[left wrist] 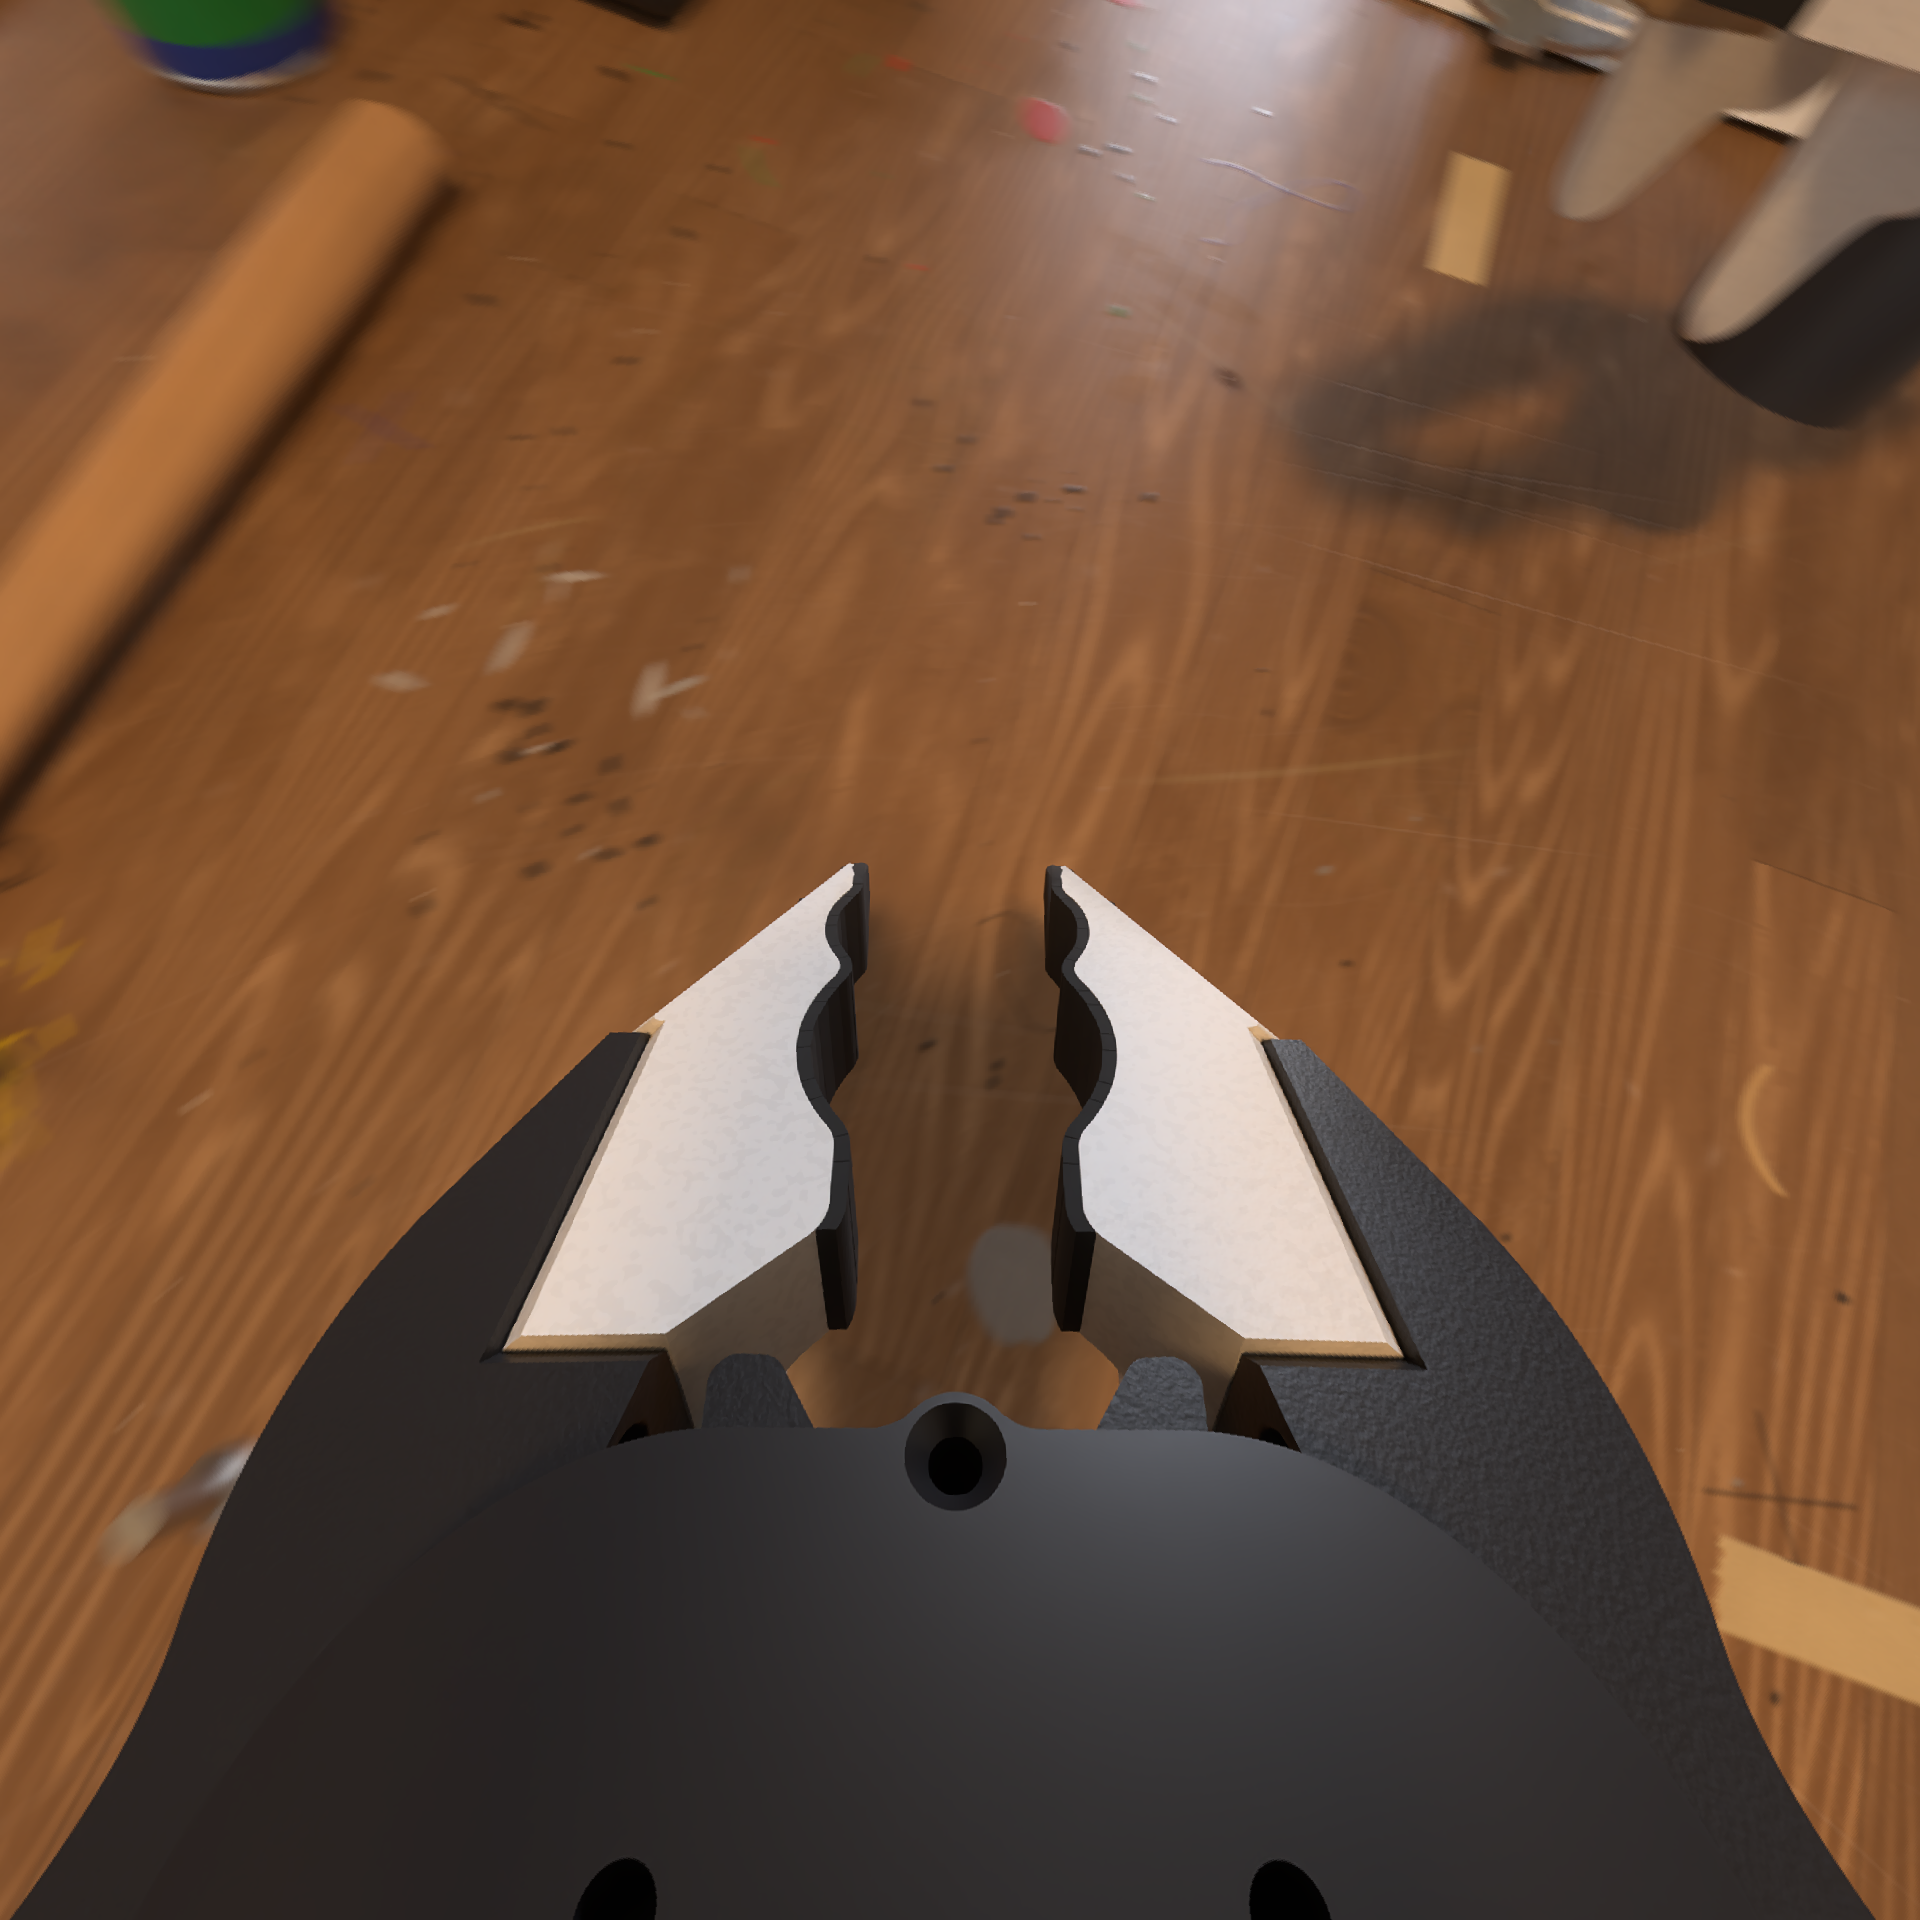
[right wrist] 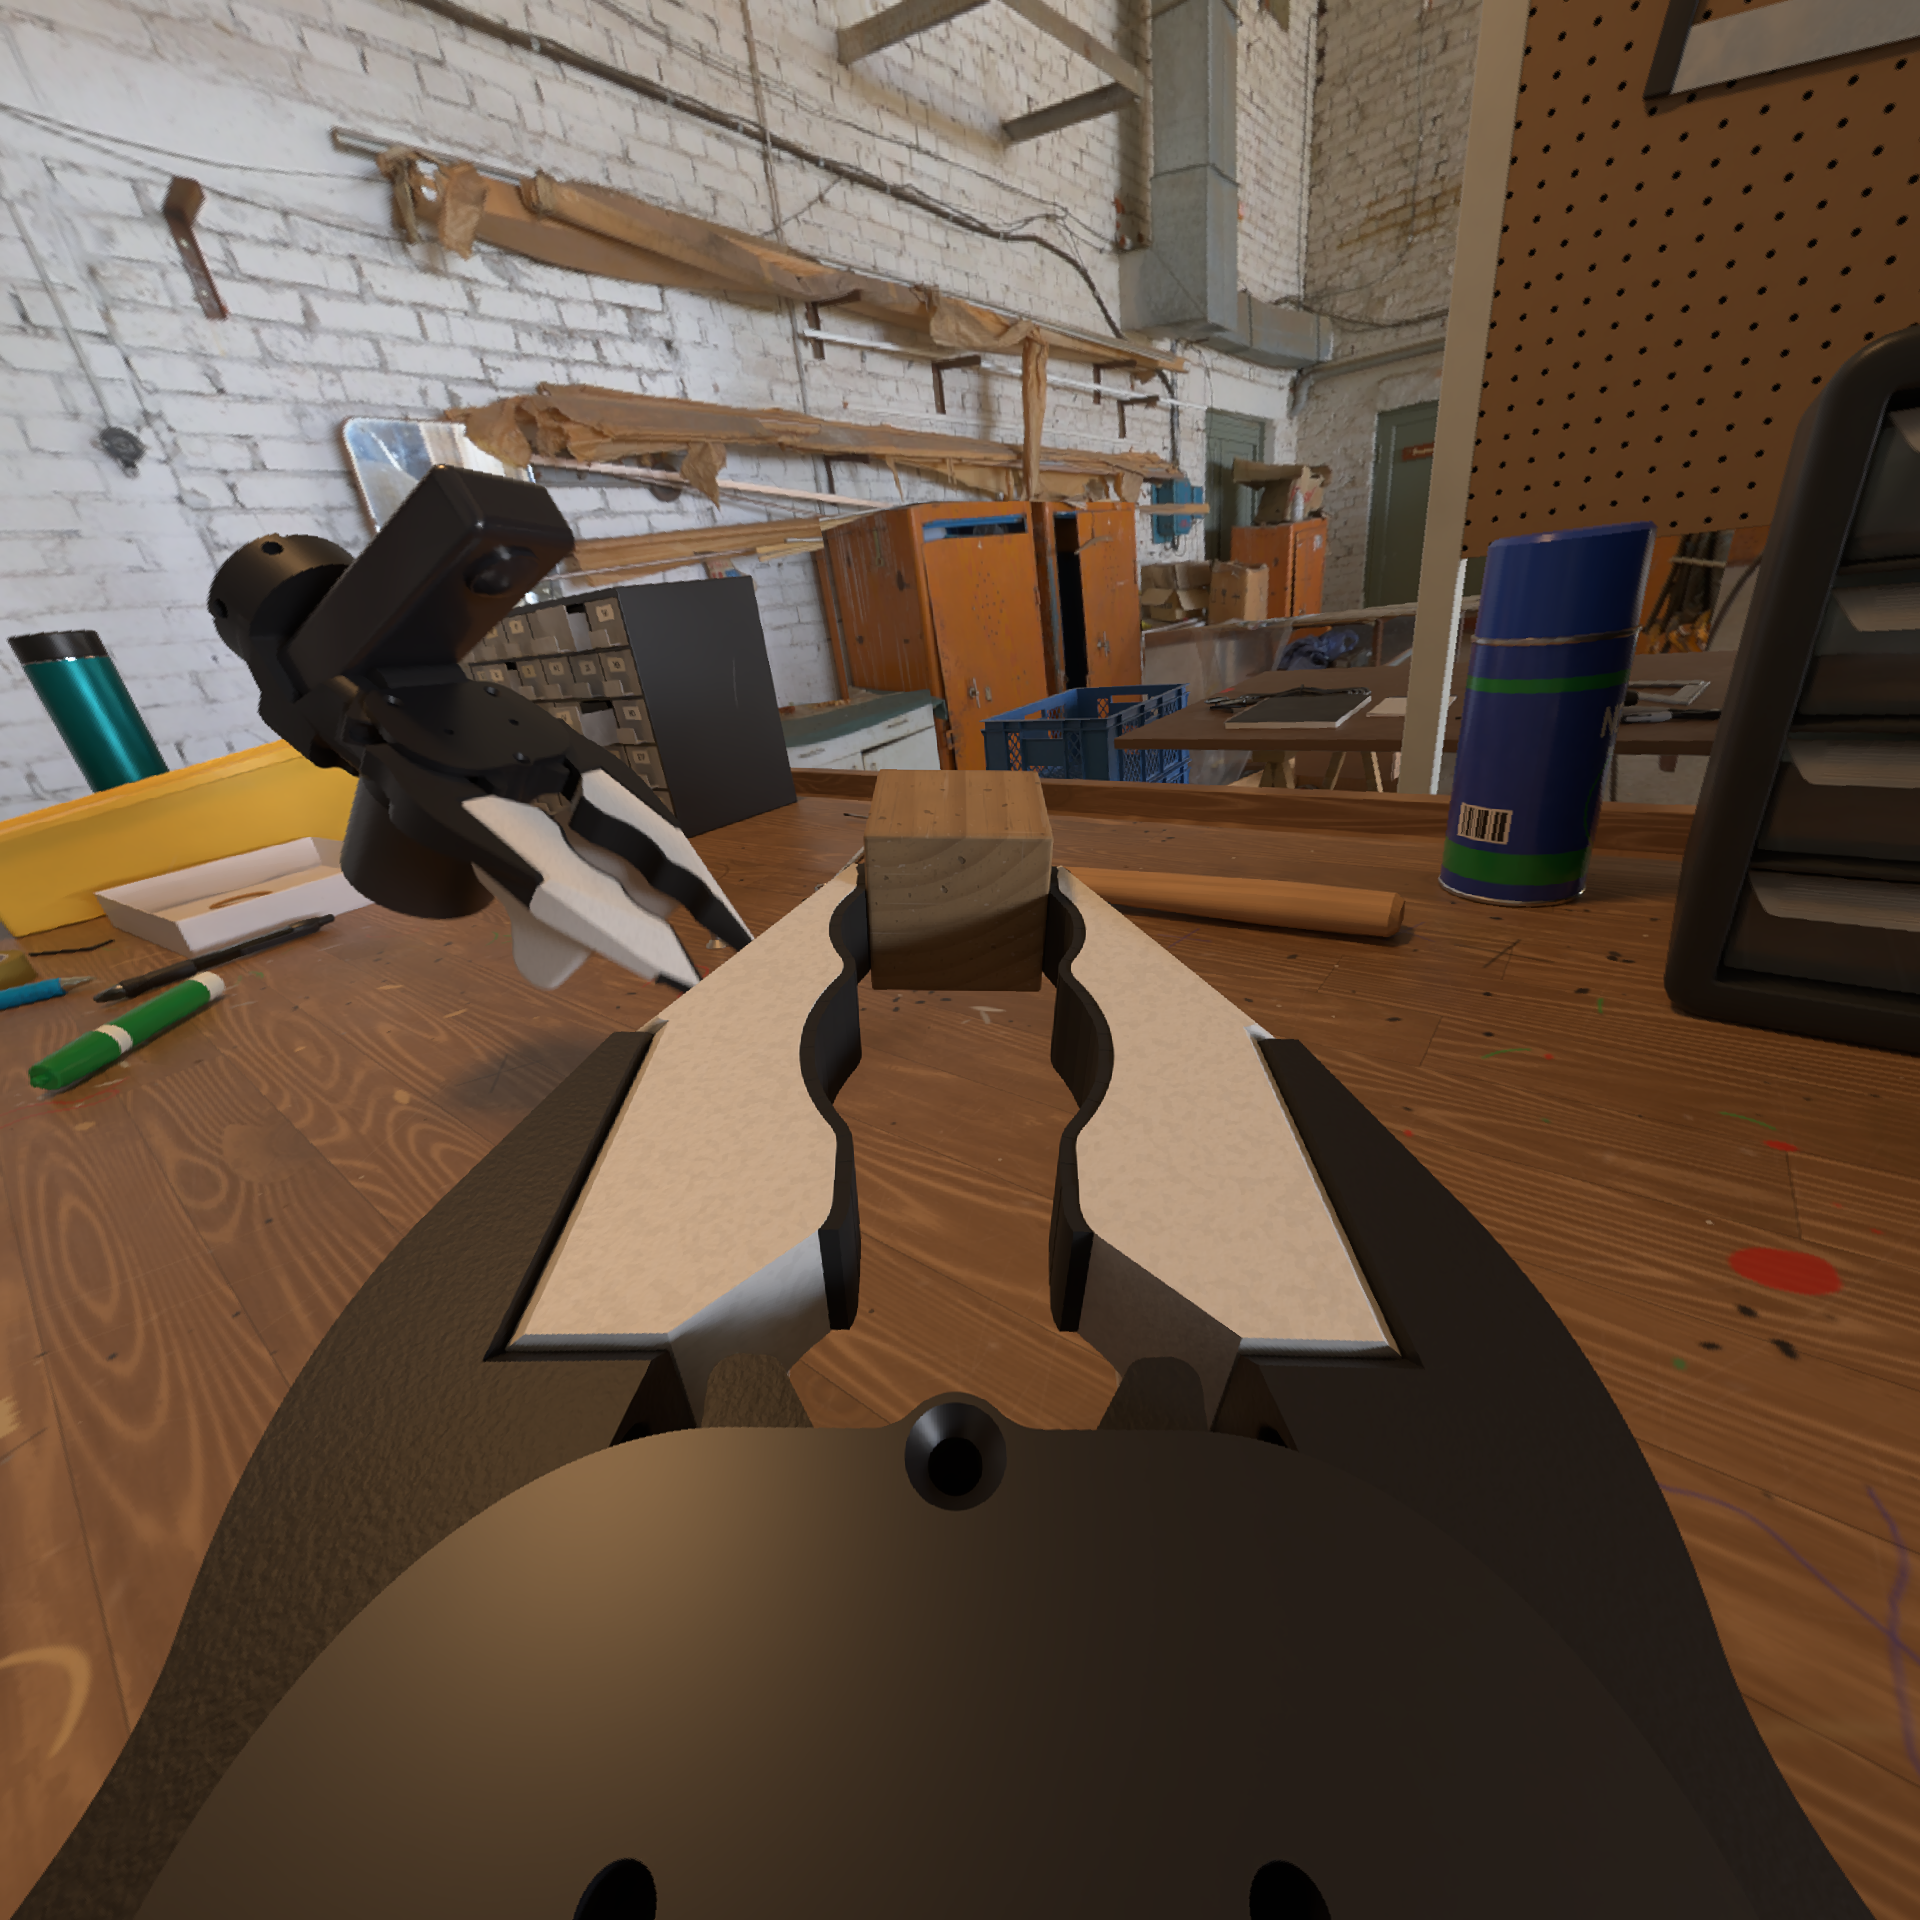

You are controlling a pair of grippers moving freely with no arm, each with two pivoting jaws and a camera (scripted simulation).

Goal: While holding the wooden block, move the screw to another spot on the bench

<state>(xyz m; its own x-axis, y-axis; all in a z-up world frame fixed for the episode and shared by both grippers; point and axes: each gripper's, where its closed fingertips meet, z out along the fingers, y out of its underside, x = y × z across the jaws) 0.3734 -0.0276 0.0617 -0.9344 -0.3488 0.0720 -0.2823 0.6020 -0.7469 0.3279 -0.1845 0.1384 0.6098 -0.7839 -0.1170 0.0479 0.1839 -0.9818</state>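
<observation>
The screw is not clear to me. In the left wrist view a small blurred grey piece of metal [left wrist: 177, 1501] lies on the table [left wrist: 1039, 675] at the lower left, beside the body of the left tongs [left wrist: 956, 883] and behind their tips. I think this is the screw, but I cannot be sure.

The left tongs are spread, with nothing between the fingers, only bare wood under them. The right tongs [right wrist: 956, 904] are pinching the wooden block [right wrist: 956, 831] at the very tips, with the block upright. I cannot tell if it rests on the table or hangs just above it.

In the right wrist view the left tongs [right wrist: 717, 961] hang tilted down, just beside the left finger of the right tongs.

What can go wrong from here, in my judgement:
- The two tongs are very near. If I swing the left ones carelessly, they can hit the right finger and knock the block out, because only the tips hold it.
- The screw is small and flat on the wood. The fingers can push it away instead of catching it.
- The wooden rod [right wrist: 1236, 899] lies just behind the block and may roll if bumped.
- If I move the right tongs while I watch the left, the hold on the block may slip.
</observation>
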